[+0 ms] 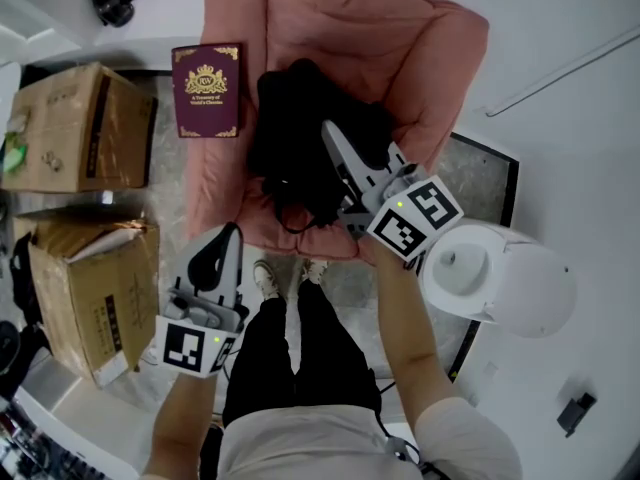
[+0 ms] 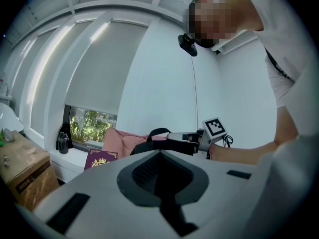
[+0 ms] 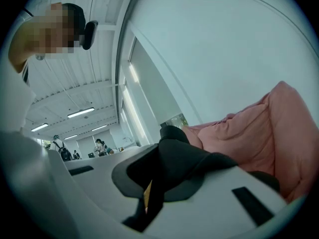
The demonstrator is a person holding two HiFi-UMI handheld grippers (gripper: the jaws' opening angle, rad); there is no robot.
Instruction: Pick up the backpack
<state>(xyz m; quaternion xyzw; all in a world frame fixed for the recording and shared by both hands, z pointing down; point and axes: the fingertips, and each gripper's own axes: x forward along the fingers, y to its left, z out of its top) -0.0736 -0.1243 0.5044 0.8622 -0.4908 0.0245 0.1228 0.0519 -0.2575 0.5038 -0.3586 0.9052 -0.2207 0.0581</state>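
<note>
A black backpack (image 1: 290, 128) lies on a pink cushioned chair (image 1: 420, 48). My right gripper (image 1: 333, 146) reaches over it, shut on a fold of its black fabric (image 3: 184, 158) near the top. The left gripper view shows the backpack (image 2: 149, 143) with its handle loop raised beside the right gripper (image 2: 187, 139). My left gripper (image 1: 228, 236) hangs off the chair's front left corner, apart from the backpack, its jaws together (image 2: 162, 176) with nothing between them.
A maroon book (image 1: 208, 90) leans at the chair's left arm. Two cardboard boxes (image 1: 75, 128) (image 1: 95, 298) stand at the left. A white rounded object (image 1: 500, 273) sits at the right. The person's legs and shoes (image 1: 290, 273) stand just before the chair.
</note>
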